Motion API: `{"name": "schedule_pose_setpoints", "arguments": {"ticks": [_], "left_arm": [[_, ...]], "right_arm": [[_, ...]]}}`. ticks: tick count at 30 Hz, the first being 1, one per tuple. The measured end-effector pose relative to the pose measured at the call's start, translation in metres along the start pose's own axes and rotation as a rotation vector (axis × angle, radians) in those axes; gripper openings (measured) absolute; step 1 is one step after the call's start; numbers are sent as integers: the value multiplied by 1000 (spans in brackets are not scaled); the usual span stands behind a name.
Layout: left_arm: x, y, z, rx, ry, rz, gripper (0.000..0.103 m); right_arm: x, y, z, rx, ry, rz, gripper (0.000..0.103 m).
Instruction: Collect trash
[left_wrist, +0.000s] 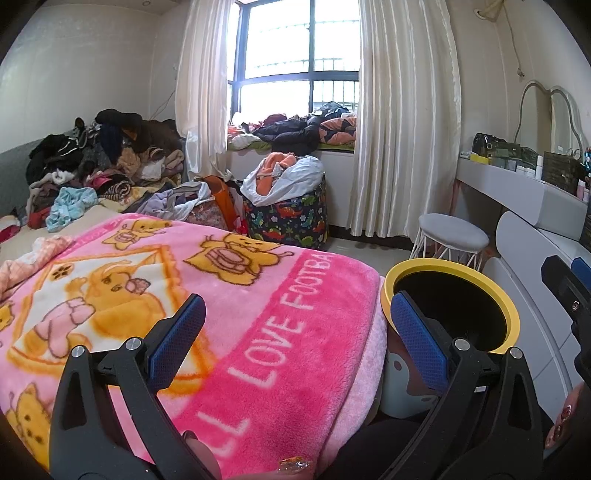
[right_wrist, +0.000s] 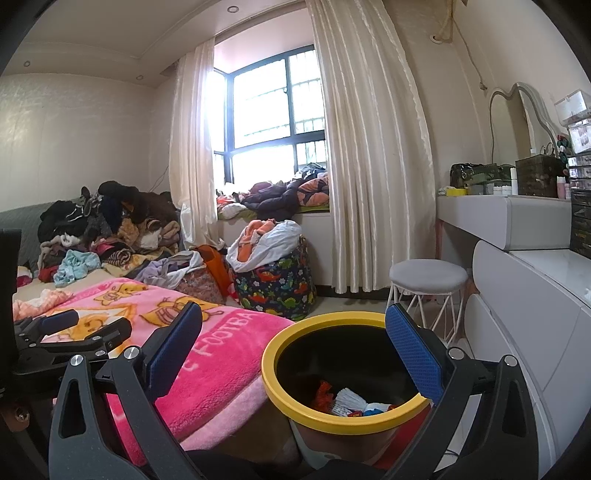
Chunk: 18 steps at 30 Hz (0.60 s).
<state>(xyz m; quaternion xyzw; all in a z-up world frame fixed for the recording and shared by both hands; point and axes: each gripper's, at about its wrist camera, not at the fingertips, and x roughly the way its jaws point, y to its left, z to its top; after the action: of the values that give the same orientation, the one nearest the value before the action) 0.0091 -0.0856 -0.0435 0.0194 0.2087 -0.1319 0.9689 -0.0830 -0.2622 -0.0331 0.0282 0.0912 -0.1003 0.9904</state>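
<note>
A trash bin with a yellow rim (right_wrist: 280, 343) stands beside the bed; it also shows in the left wrist view (left_wrist: 513, 314). Inside it lie crumpled wrappers (right_wrist: 347, 400), red, white and blue. My right gripper (right_wrist: 295, 347) is open and empty, held just above the bin's mouth. My left gripper (left_wrist: 299, 332) is open and empty over the pink cartoon blanket (left_wrist: 229, 325) at the bed's corner, left of the bin. The left gripper shows in the right wrist view (right_wrist: 85, 325) and the right gripper at the right edge of the left wrist view (left_wrist: 569, 280).
A white dresser (right_wrist: 524, 295) runs along the right wall with a grey stool (right_wrist: 428, 275) before it. A dinosaur-print hamper (right_wrist: 277, 280) full of clothes stands near the window. Clothes are piled on the far bed (right_wrist: 107, 229) and windowsill (right_wrist: 280, 195).
</note>
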Motion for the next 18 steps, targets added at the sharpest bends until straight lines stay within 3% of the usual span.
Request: {"name": "schedule_pose_setpoints", "arguments": {"ticks": [18], "left_arm": [[0, 0, -1, 1, -2, 1, 92]], "right_arm": [[-1, -1, 0, 4, 0, -3, 97]]}}
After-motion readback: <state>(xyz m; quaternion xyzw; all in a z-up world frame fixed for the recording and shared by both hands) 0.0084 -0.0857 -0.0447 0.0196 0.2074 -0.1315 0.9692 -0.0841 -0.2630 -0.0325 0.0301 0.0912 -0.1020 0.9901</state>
